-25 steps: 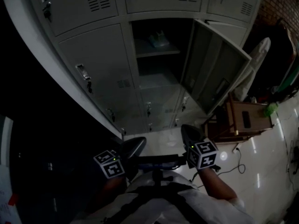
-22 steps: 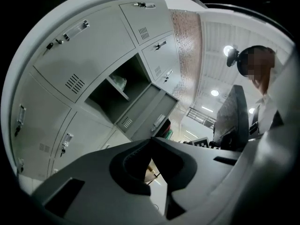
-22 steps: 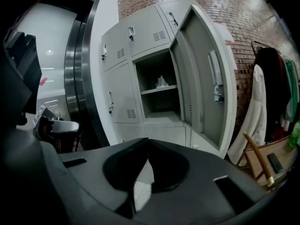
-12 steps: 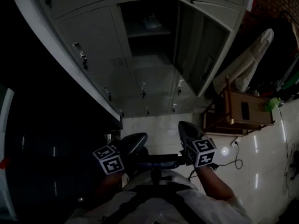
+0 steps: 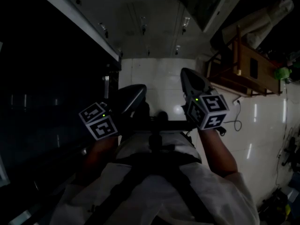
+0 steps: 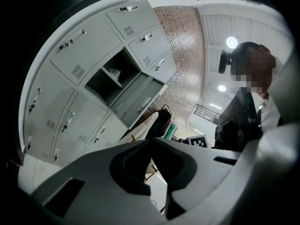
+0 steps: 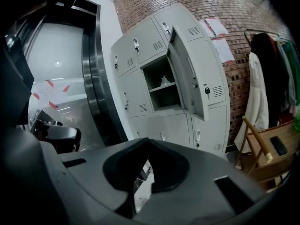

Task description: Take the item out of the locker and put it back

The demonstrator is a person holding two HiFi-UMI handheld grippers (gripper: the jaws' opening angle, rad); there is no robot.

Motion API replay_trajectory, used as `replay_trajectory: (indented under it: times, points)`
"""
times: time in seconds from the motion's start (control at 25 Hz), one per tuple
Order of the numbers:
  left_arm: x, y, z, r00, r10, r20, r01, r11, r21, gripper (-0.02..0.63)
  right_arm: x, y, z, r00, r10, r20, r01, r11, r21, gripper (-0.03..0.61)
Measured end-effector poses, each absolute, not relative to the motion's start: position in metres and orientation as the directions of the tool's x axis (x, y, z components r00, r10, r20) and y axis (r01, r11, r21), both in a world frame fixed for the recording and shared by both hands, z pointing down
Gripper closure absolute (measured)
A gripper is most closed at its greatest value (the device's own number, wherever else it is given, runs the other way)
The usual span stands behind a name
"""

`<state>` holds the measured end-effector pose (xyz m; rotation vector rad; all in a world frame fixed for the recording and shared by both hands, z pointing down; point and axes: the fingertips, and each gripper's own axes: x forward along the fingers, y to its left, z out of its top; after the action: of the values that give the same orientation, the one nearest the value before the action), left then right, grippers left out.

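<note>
**Grey locker (image 7: 161, 100) open, item (image 7: 164, 80) on its shelf (image 7: 157, 89)**

That pale item sits well apart from me. I judge it small and light, perhaps soft, so I'd pinch its middle. My left gripper (image 6: 151, 142) is closed on nothing, and my right gripper (image 7: 149, 142) likewise: 2 empty.

You can read no text here. The sheets (image 7: 214, 27) on the brick wall (image 7: 243, 13) are too small to make out. The marker cube (image 5: 209, 110) shows only black-and-white squares.
</note>
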<state>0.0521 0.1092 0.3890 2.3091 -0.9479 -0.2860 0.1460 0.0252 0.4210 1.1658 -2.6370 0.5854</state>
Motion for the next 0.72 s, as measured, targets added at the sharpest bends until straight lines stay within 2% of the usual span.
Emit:
replay_trajectory:
  times: [0.28, 0.72]
  points:
    - [0.056, 0.128, 0.386, 0.716, -0.698, 0.014, -0.559, -0.560, 0.612, 0.612, 0.142, 0.047, 0.418, -0.687, -0.654, 0.316, -0.727, 0.628, -0.278, 0.578]
    - [0.036, 0.123, 0.385, 0.761, -0.648, 0.034, -0.522, -0.581, 0.625, 0.612, 0.121, 0.046, 0.412, -0.659, -0.687, 0.305, -0.750, 0.575, -0.326, 0.578]
